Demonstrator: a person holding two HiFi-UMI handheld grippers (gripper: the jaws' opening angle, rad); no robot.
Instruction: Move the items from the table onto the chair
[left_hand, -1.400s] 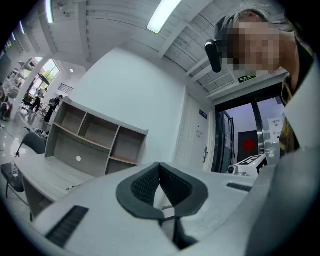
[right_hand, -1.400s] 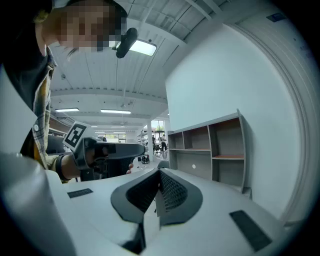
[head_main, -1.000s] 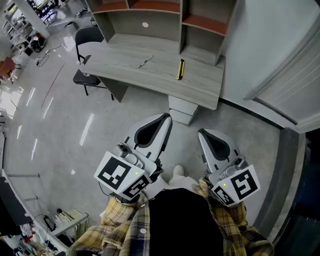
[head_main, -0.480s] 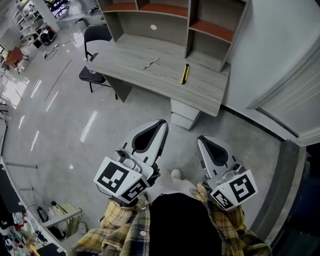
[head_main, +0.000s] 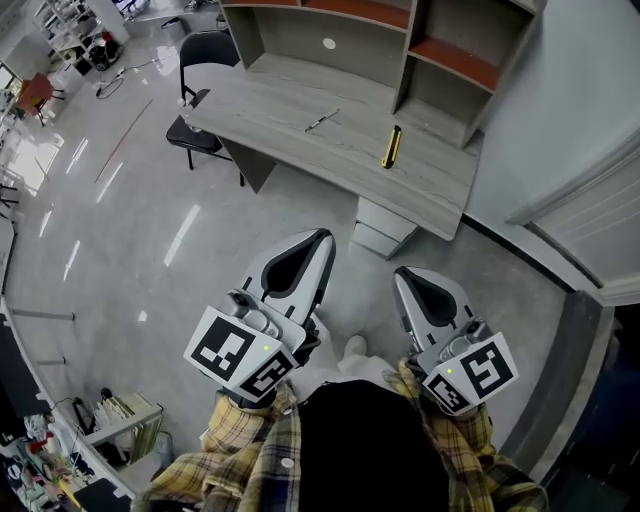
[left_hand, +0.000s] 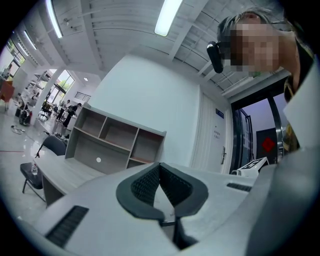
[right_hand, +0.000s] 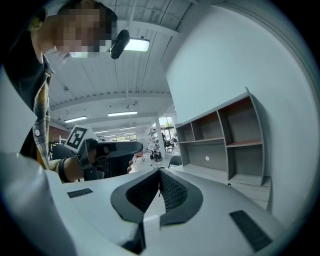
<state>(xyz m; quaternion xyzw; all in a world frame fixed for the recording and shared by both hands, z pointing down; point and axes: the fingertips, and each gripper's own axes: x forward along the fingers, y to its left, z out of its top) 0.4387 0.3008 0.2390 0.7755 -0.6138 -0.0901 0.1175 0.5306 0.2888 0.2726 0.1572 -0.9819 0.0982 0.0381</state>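
A grey wooden table (head_main: 300, 140) stands ahead with a yellow-and-black tool (head_main: 391, 146) and a thin metal pen-like item (head_main: 322, 120) lying on it. A black chair (head_main: 200, 60) stands at the table's left end, with a small clear bottle (head_main: 183, 107) near that corner. My left gripper (head_main: 322, 236) and right gripper (head_main: 400, 273) are held close to my body over the floor, well short of the table. Both are shut with nothing between the jaws, as the left gripper (left_hand: 160, 165) and right gripper (right_hand: 159, 171) views show.
Open shelves (head_main: 400, 40) rise behind the table against a white wall. A white drawer unit (head_main: 385, 225) sits under the table's near edge. A door (head_main: 590, 190) is at the right. Shiny grey floor (head_main: 130, 230) spreads to the left, with clutter (head_main: 120, 425) at the bottom left.
The view has shifted toward the table, which now sits lower and further right in the head view. Both grippers stay shut and held close to my body.
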